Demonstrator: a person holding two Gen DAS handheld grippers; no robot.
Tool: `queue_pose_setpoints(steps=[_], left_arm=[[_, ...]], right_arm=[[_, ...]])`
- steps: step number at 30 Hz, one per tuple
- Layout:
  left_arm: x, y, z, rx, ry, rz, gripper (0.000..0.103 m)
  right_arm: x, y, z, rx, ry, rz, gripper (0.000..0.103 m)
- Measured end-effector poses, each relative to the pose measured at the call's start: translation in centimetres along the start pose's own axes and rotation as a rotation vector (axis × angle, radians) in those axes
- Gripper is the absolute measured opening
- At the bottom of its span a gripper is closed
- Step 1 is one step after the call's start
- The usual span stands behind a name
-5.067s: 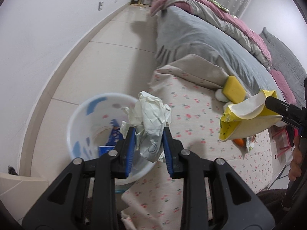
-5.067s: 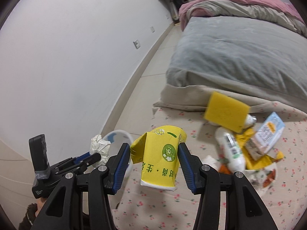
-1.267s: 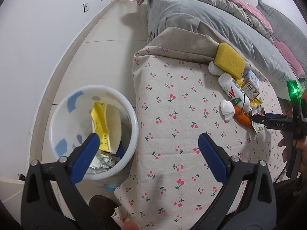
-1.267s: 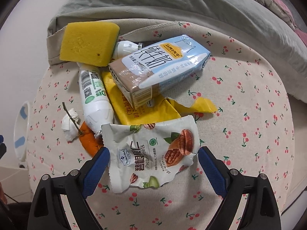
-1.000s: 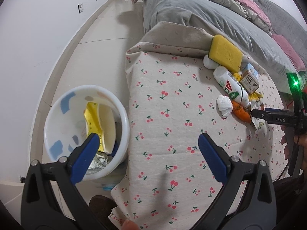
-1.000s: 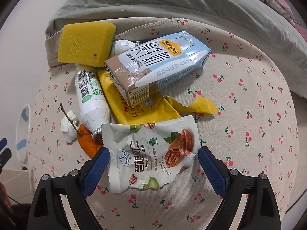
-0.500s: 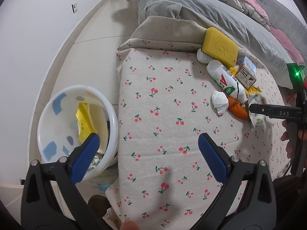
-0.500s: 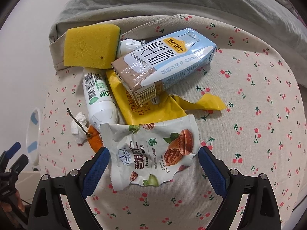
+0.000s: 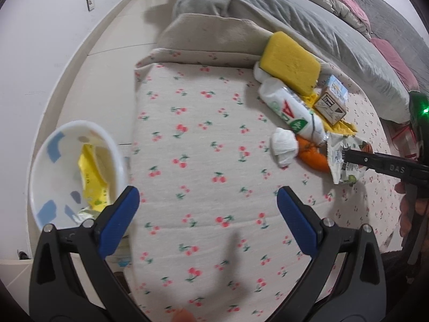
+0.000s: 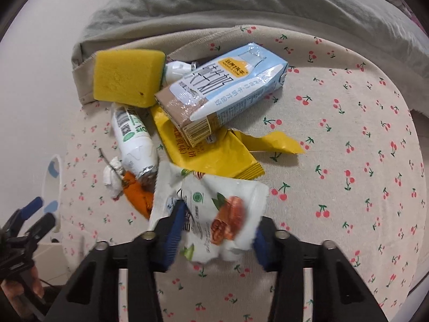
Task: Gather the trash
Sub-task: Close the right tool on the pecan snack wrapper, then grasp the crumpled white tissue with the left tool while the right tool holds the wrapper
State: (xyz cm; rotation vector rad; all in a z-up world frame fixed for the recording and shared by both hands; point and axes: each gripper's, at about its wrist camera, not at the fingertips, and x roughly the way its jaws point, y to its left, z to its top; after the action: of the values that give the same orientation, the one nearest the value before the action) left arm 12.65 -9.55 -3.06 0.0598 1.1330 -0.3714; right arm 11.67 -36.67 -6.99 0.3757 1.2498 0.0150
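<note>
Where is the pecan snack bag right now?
In the right wrist view, the pecan snack bag sits crumpled between the closing right gripper, just below the yellow wrapper.

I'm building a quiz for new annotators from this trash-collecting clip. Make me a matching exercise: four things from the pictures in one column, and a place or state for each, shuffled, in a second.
Things:
1. sponge
2. milk carton
3. nut bag
4. bin

Places or states:
A. on the floor beside the cherry-print cloth
B. lying across a yellow wrapper
C. crumpling between the closing pads of the right tool
D. at the far edge of the pile, next to the grey blanket

Pairs: 1-D, 2-B, 3-C, 4-A
</note>
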Motion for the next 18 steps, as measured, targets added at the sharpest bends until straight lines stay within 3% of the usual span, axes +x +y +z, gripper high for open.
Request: queue_pose_setpoints(steps=[2, 5, 6, 13, 16, 18], left_arm=[[0.4, -0.8, 0.3, 0.009, 0.001, -0.009, 0.102], [0.9, -2.2, 0.8, 0.034, -0.006, -0.014, 0.1], [1.1, -2.6, 1.0, 0.041, -0.008, -0.015, 0.094], [3.0, -5.4, 1.9, 0.098, -0.007, -0.066, 0.062], [3.9, -6.5, 2.0, 0.126, 0.005, -0.078, 0.051], [4.4, -6.9, 2.2, 0.129, 0.013, -0.083, 0.049]], right_arm=[[-0.7, -0.1, -0.2, -0.006, -0.01, 0.019, 0.025], [-2.1, -0.1, -0.4, -0.015, -0.027, 0.047, 0.016], [-2.7, -0.1, -0.5, -0.018, -0.036, 0.055, 0.015], [-7.1, -1.3, -1.0, -0.019, -0.117, 0.092, 0.013], [-8.8, -2.5, -1.2, -0.004, -0.153, 0.105, 0.013], [-9.7, -3.2, -1.2, 0.012, -0.17, 0.112, 0.013]])
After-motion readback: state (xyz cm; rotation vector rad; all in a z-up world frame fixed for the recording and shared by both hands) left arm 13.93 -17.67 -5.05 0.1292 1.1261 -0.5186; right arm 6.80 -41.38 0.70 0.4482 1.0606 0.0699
